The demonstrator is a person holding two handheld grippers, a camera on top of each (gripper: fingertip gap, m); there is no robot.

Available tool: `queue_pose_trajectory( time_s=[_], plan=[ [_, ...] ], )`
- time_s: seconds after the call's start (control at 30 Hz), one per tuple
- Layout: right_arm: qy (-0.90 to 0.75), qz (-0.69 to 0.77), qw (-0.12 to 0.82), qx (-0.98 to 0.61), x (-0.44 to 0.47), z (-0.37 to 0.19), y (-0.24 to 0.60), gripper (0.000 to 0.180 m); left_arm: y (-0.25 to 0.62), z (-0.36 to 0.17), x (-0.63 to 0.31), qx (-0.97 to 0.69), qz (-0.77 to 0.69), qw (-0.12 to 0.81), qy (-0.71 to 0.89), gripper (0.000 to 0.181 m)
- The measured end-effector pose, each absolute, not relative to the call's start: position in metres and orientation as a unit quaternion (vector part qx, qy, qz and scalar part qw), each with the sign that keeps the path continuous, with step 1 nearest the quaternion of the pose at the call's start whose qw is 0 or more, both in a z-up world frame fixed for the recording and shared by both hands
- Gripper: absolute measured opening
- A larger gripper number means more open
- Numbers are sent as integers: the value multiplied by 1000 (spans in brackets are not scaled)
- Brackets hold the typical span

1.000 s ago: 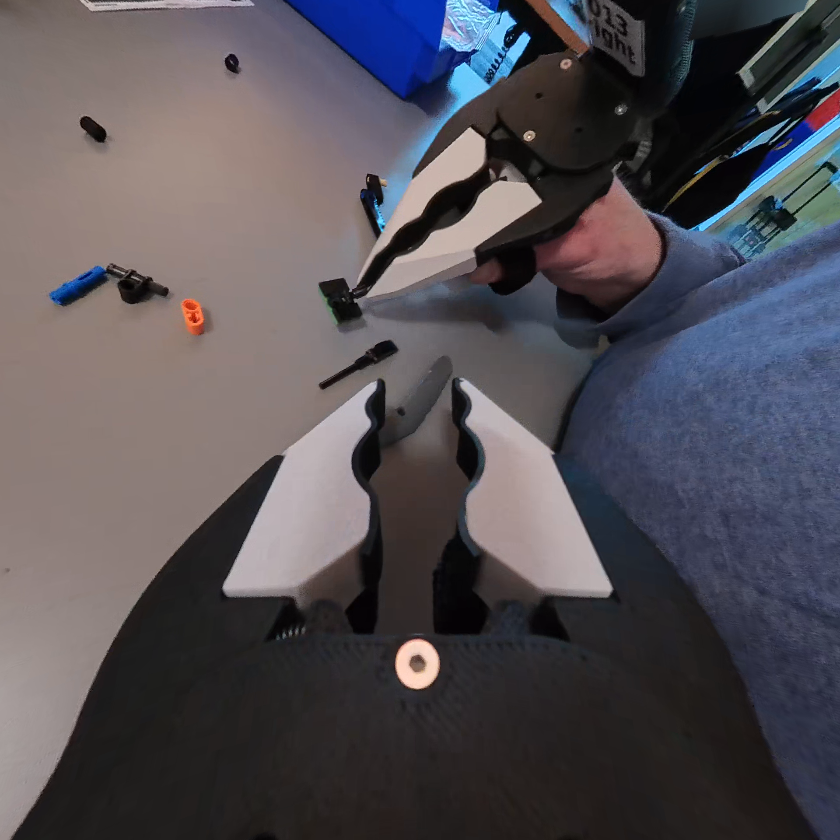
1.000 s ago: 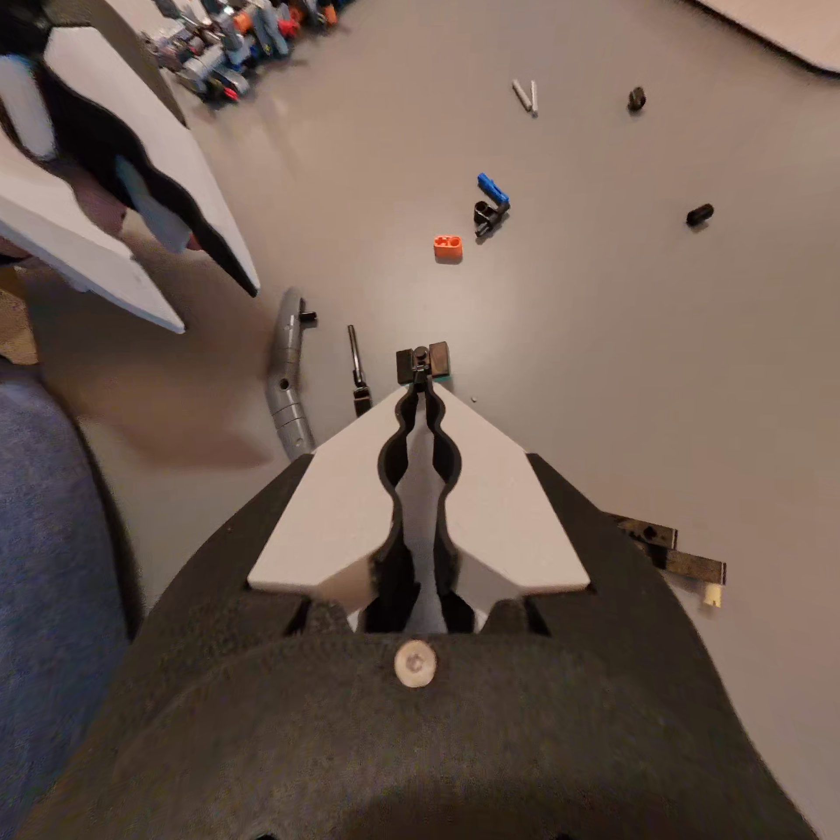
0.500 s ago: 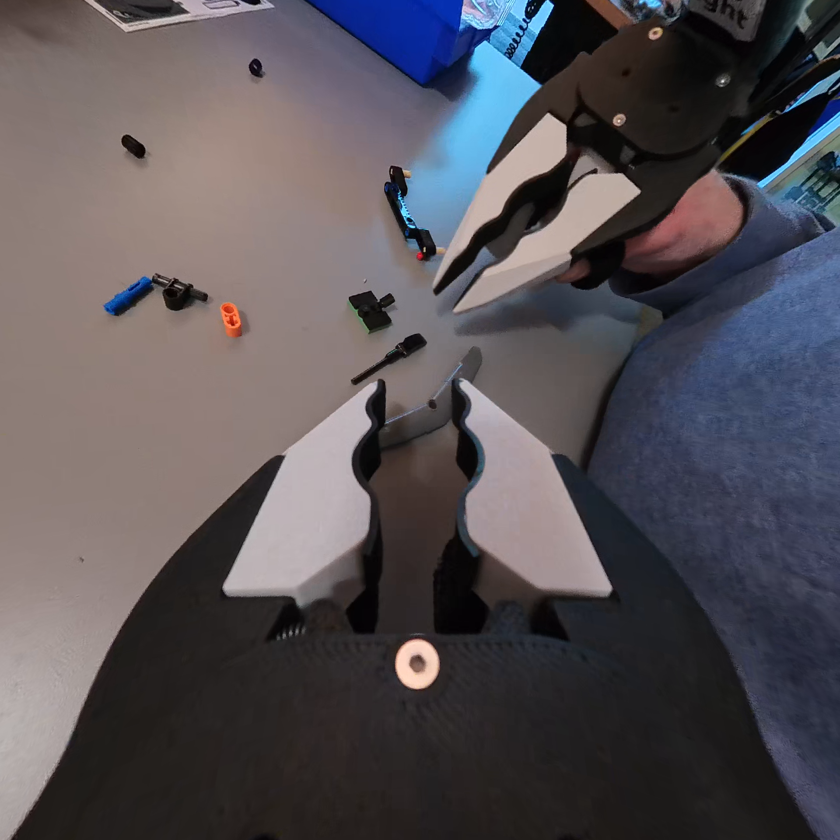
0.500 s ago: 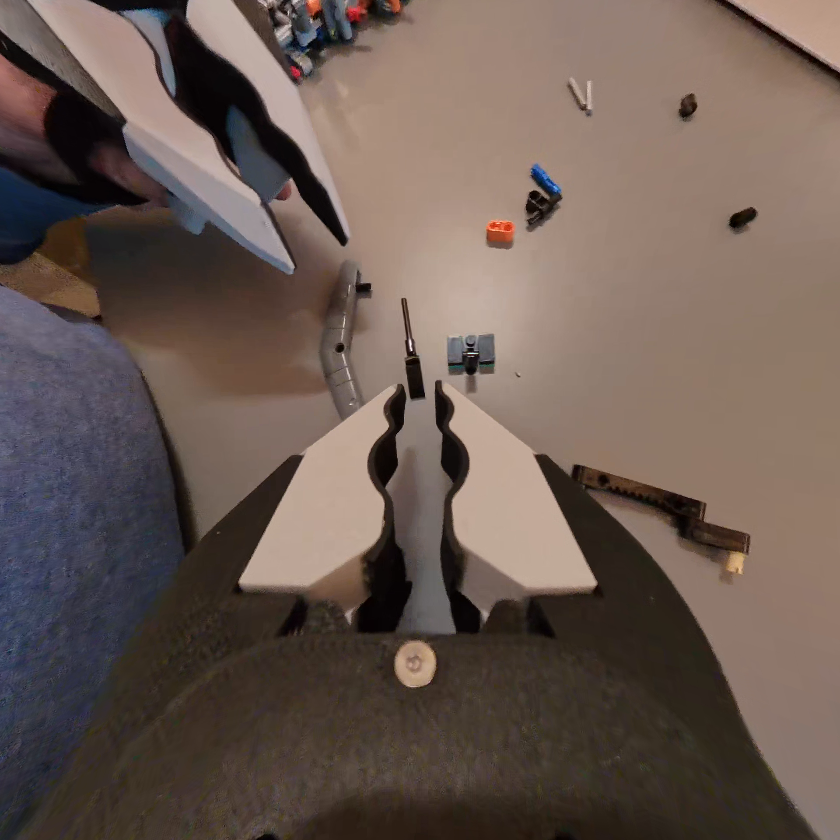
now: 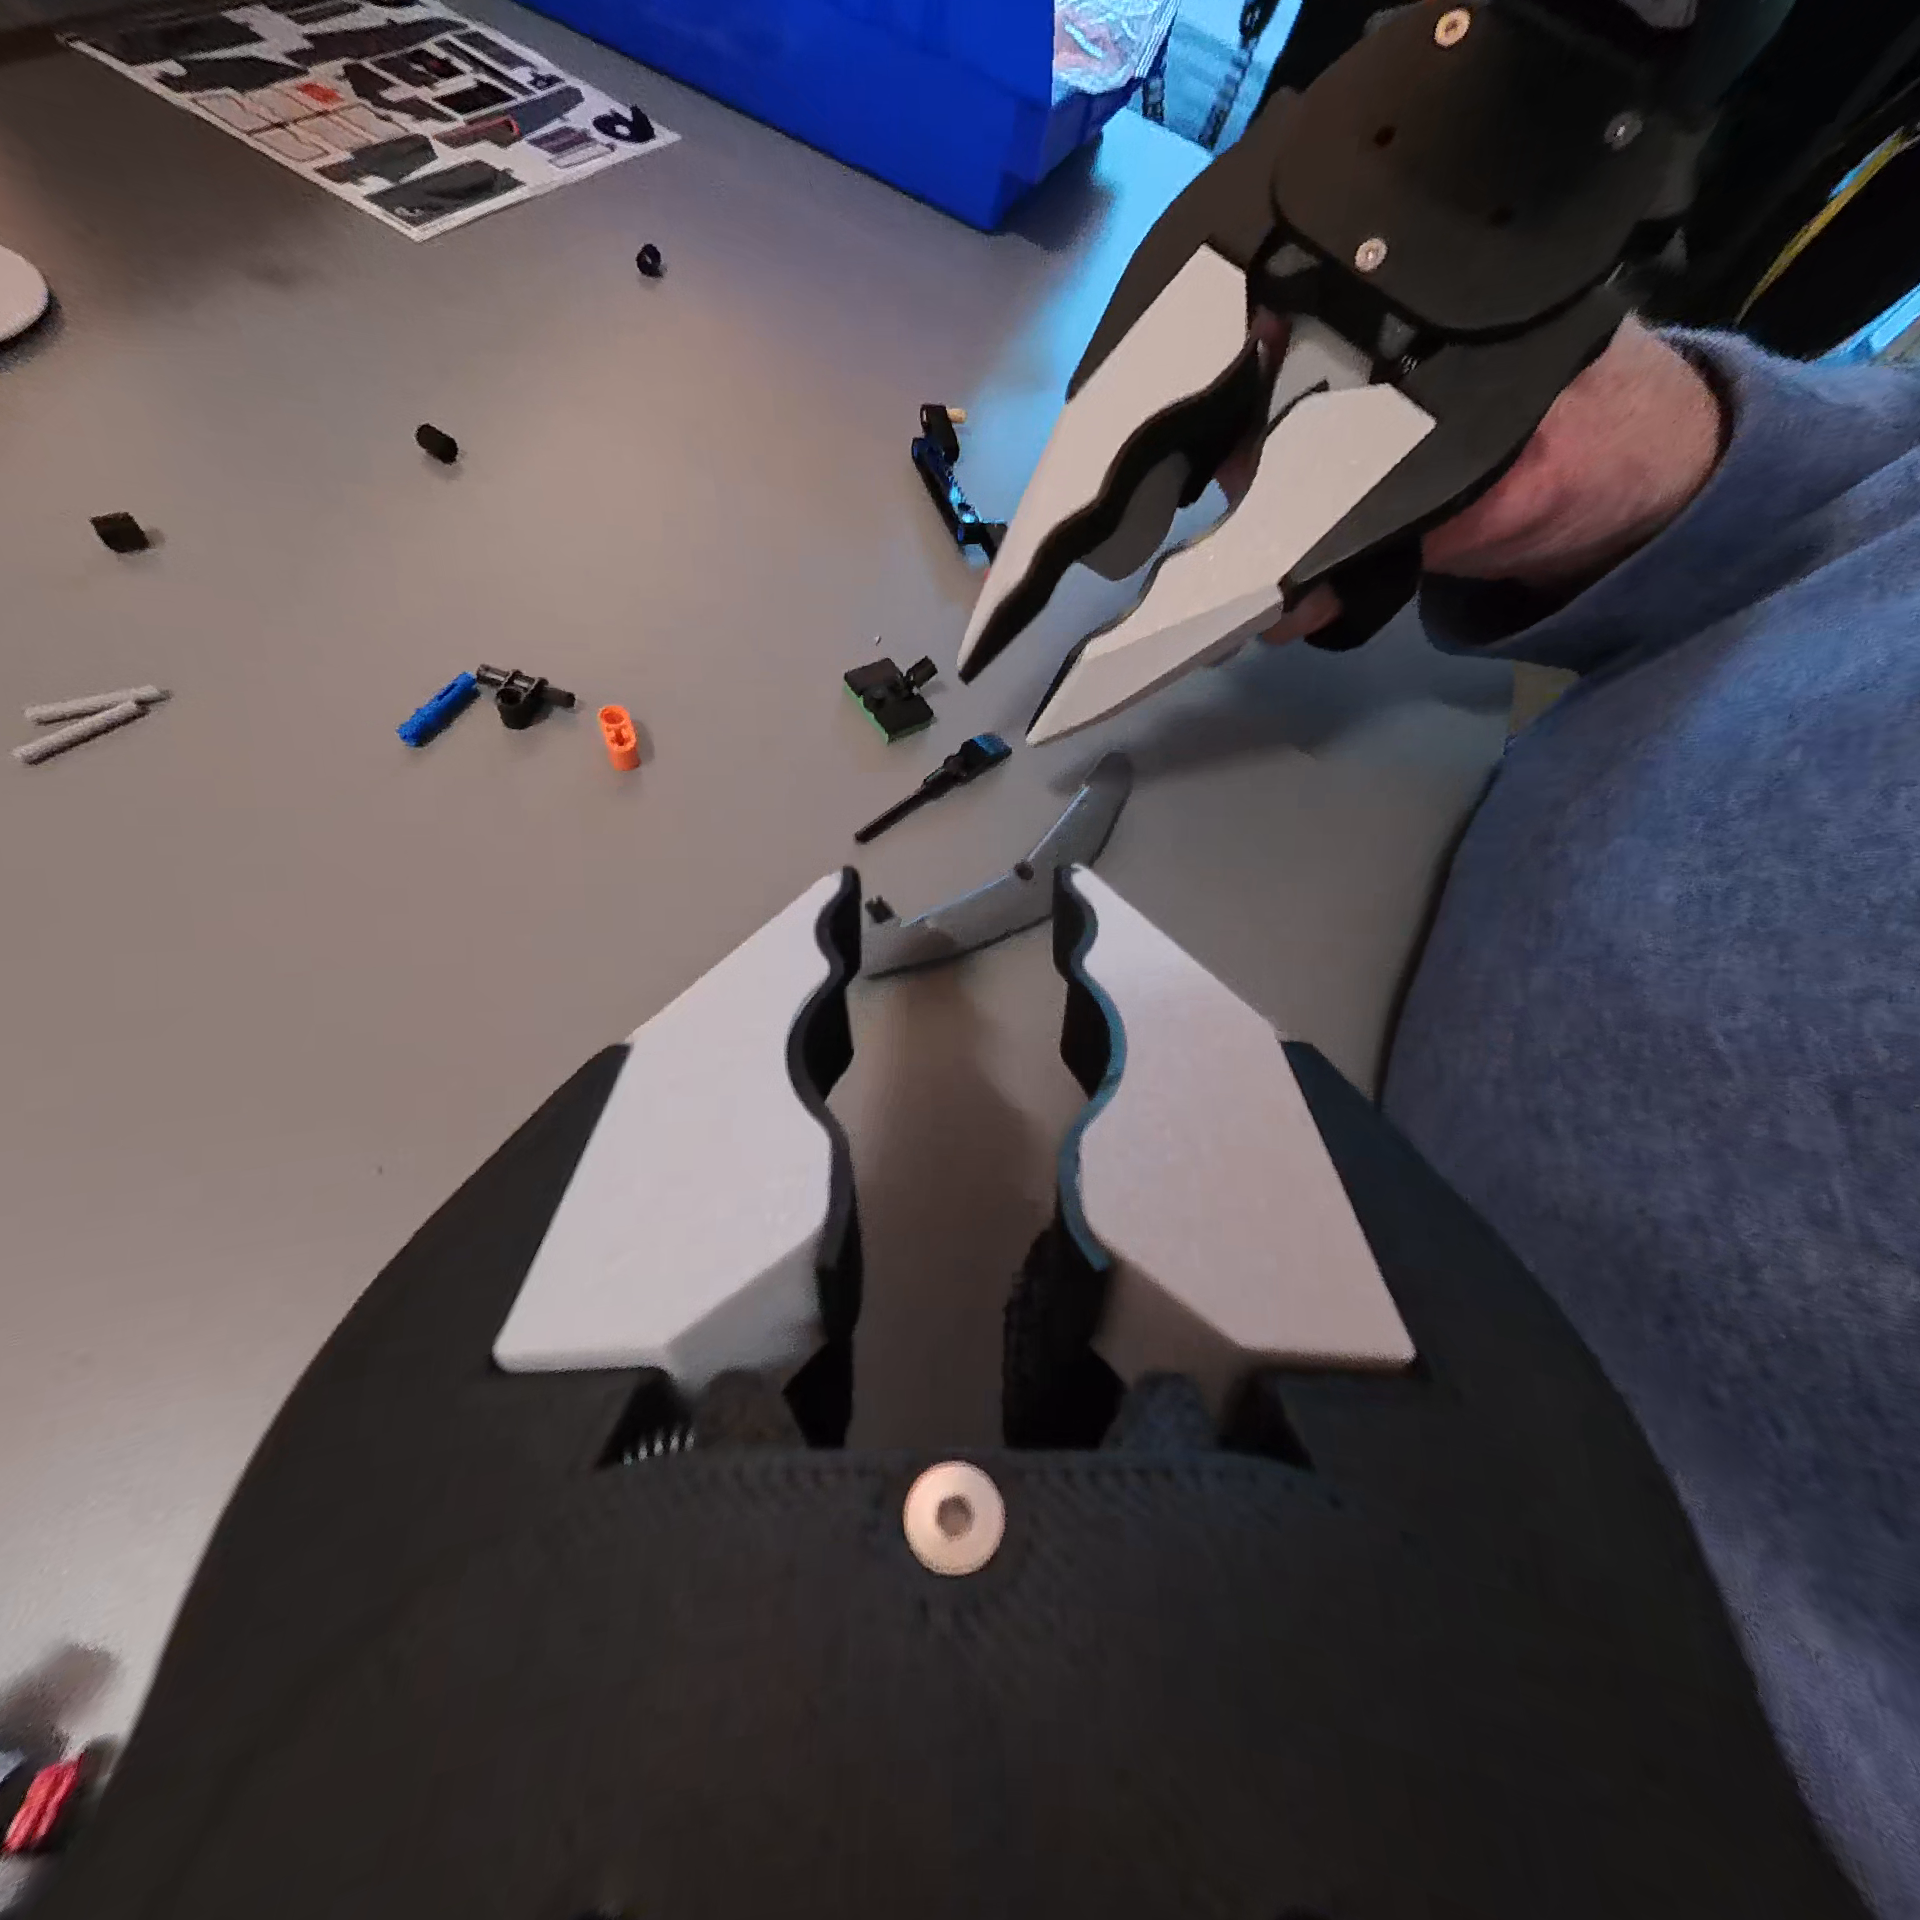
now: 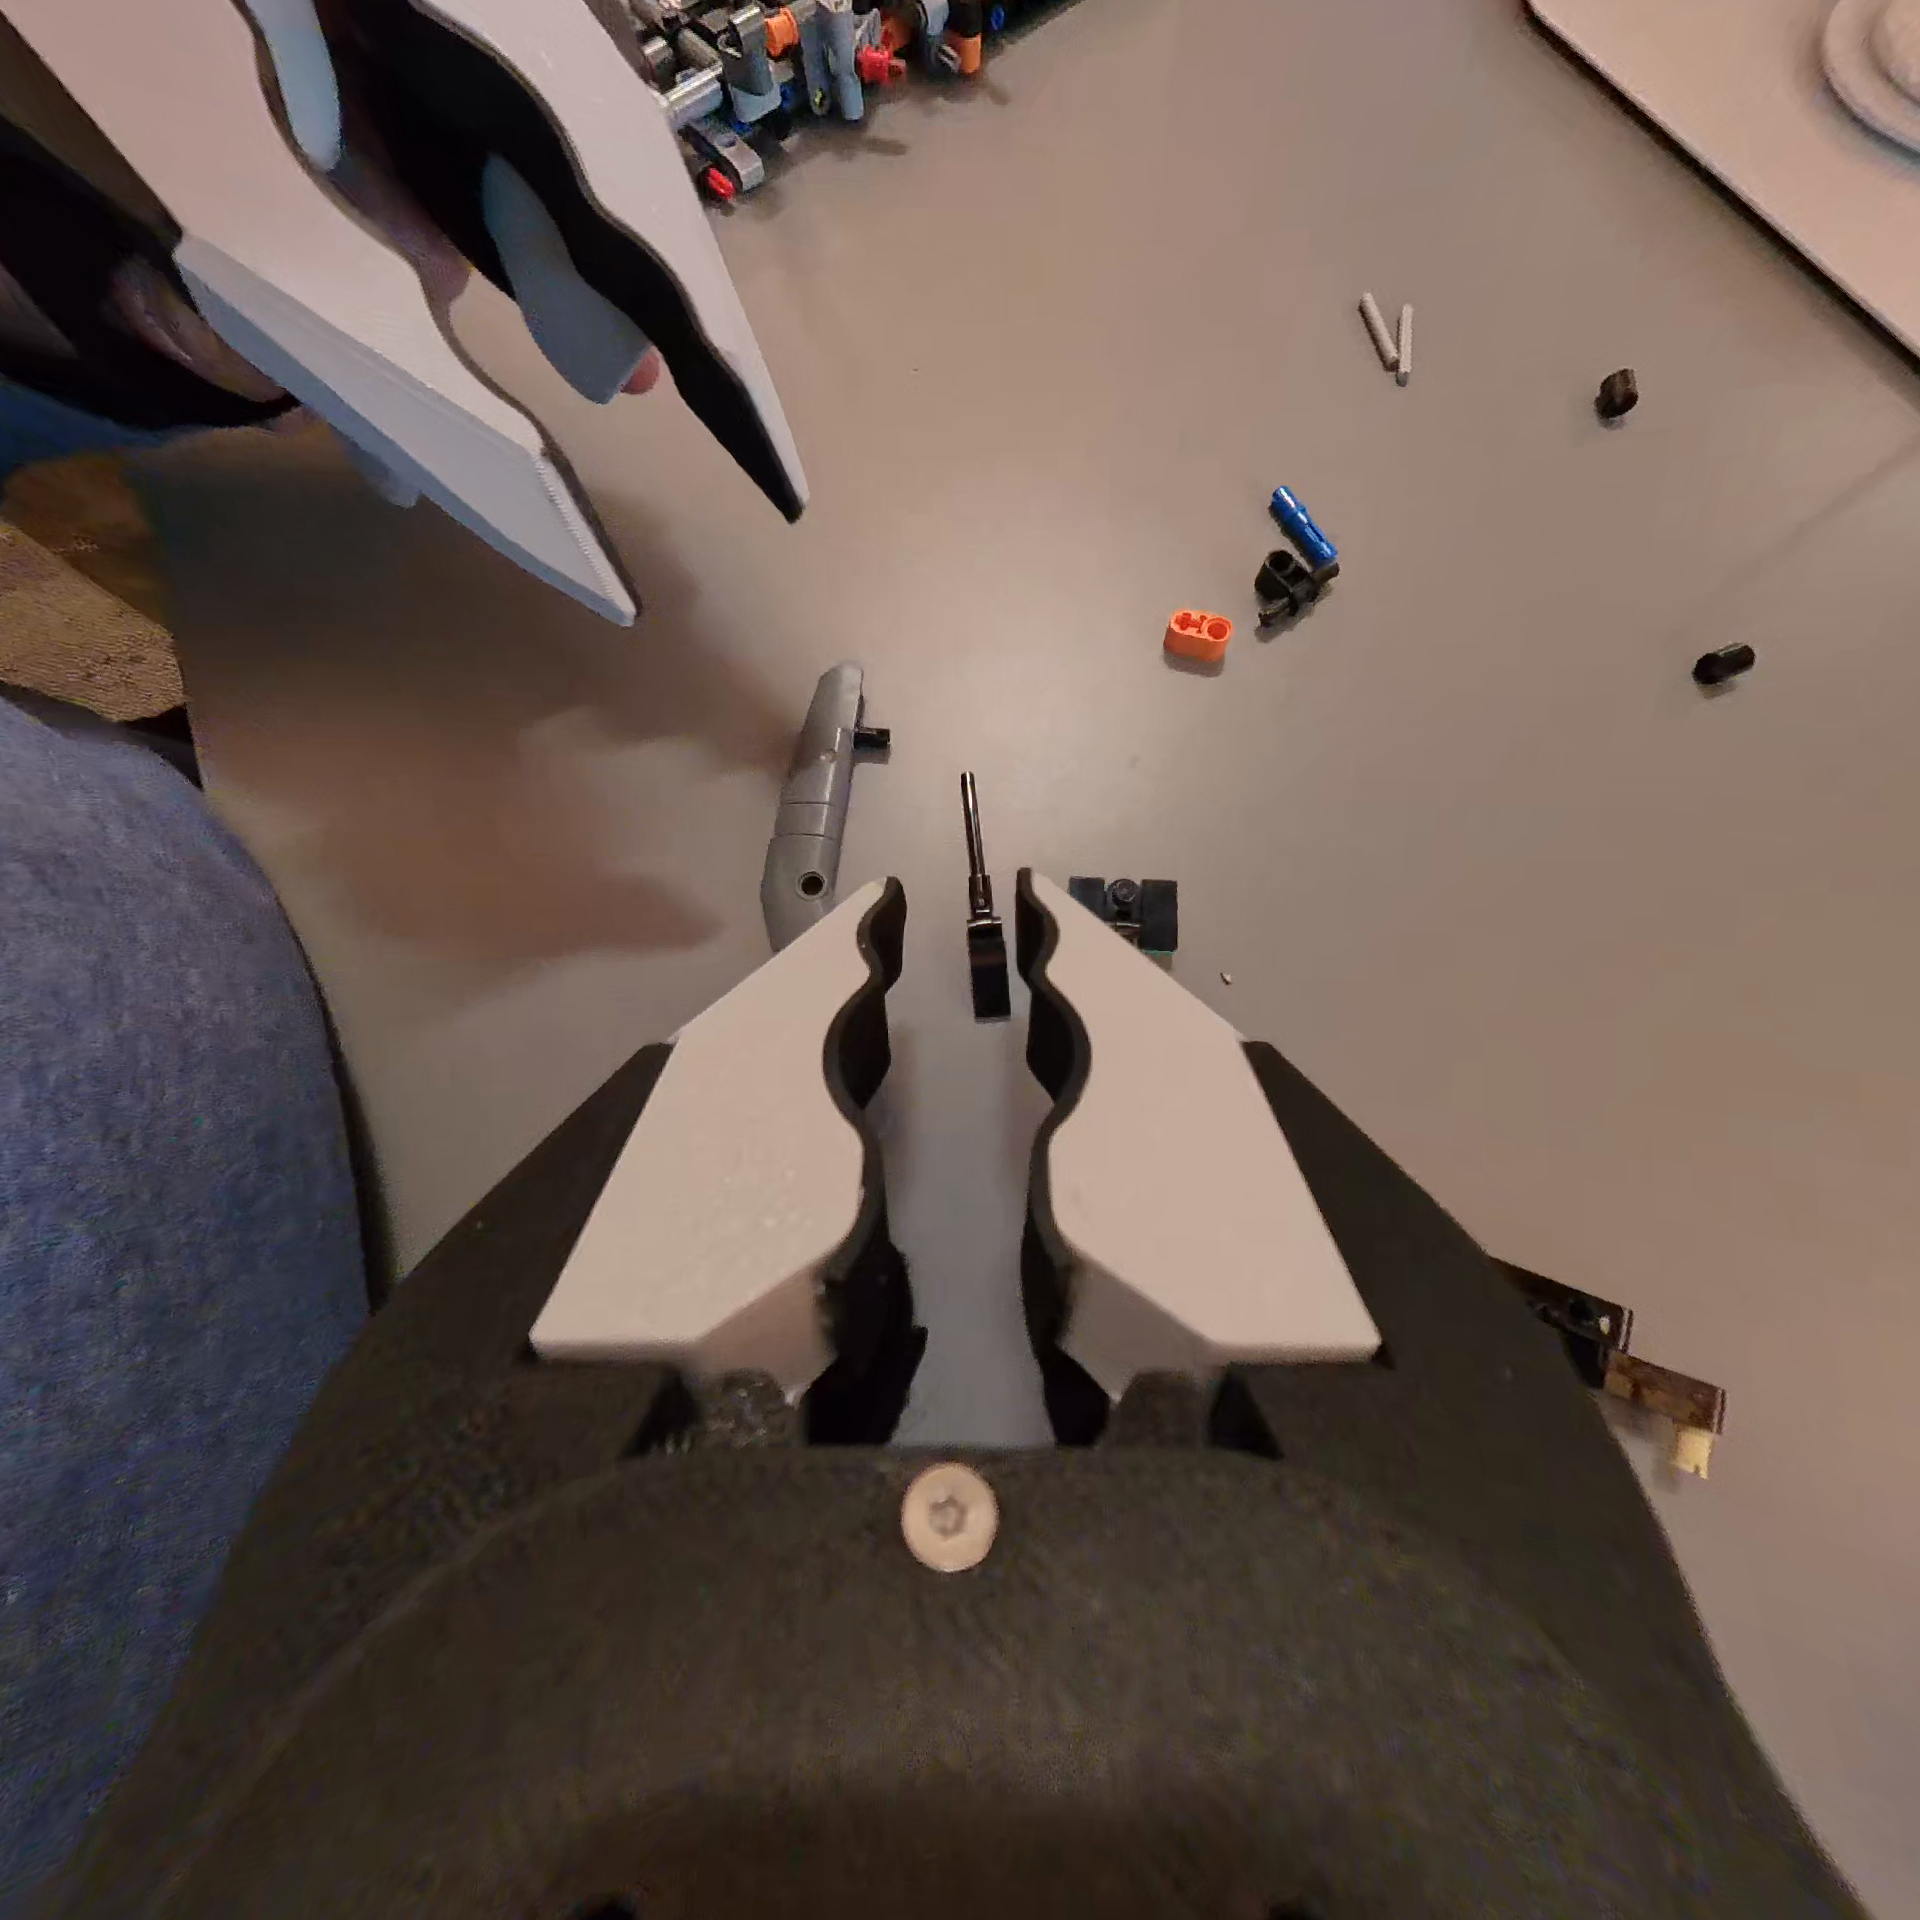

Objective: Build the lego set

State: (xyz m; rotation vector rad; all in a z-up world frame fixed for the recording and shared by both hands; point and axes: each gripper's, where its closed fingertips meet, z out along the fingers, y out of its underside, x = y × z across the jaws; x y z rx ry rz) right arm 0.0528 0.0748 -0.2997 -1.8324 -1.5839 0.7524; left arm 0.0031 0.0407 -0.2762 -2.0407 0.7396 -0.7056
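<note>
My left gripper (image 5: pixel 954 894) is open and empty, held above the grey table (image 5: pixel 312 987). A curved grey Lego piece (image 5: pixel 997 894) lies on the table under its tips; it also shows in the right wrist view (image 6: pixel 816 800). My right gripper (image 6: pixel 958 888) is open. A thin black pin piece (image 6: pixel 982 935) lies on the table between its fingertips, and the pads do not press on it. A small black-and-green piece (image 6: pixel 1132 909) lies just right of the right fingers. The left wrist view shows the right gripper (image 5: pixel 1003 707) open above the pin piece (image 5: pixel 935 784).
An orange piece (image 6: pixel 1198 634), a blue pin (image 6: pixel 1302 525), a black connector (image 6: pixel 1288 582) and two grey axles (image 6: pixel 1387 338) lie farther out. A long black piece (image 6: pixel 1600 1340) lies at the right. An assembled model (image 6: pixel 810 73), a blue bin (image 5: pixel 883 73) and a printed sheet (image 5: pixel 364 104) stand at the back. The left gripper's tips are roughly 7 centimeters from the right gripper's. My right tips are roughly 11 centimeters from the black connector (image 6: pixel 1288 582). The left camera catches it too, in the left wrist view (image 5: pixel 517 694).
My right gripper let go of the black-and-green piece, opened, and moved over the black pin piece. My left gripper opened wider above the grey curved piece.
</note>
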Motion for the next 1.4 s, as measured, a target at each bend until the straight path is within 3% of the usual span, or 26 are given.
queue_pose_trajectory(
  time_s=[0.7,0.87,1.0,1.23,1.4],
  plan=[
    [-594,253,260,-718,53,-330,72,24,29,-283,-3,-801,-292,419,313,34],
    [-594,249,266,-717,54,-330,76,8,31,-281,-3,-799,-293,423,310,34],
    [-590,253,270,-718,53,-330,76,6,30,-280,-2,-798,-289,426,314,34],
    [-587,247,284,-717,56,-327,78,23,30,-279,-1,-797,-289,428,315,34],
    [-590,246,280,-716,54,-330,77,20,30,-278,-3,-796,-292,429,311,33]
  ],
)
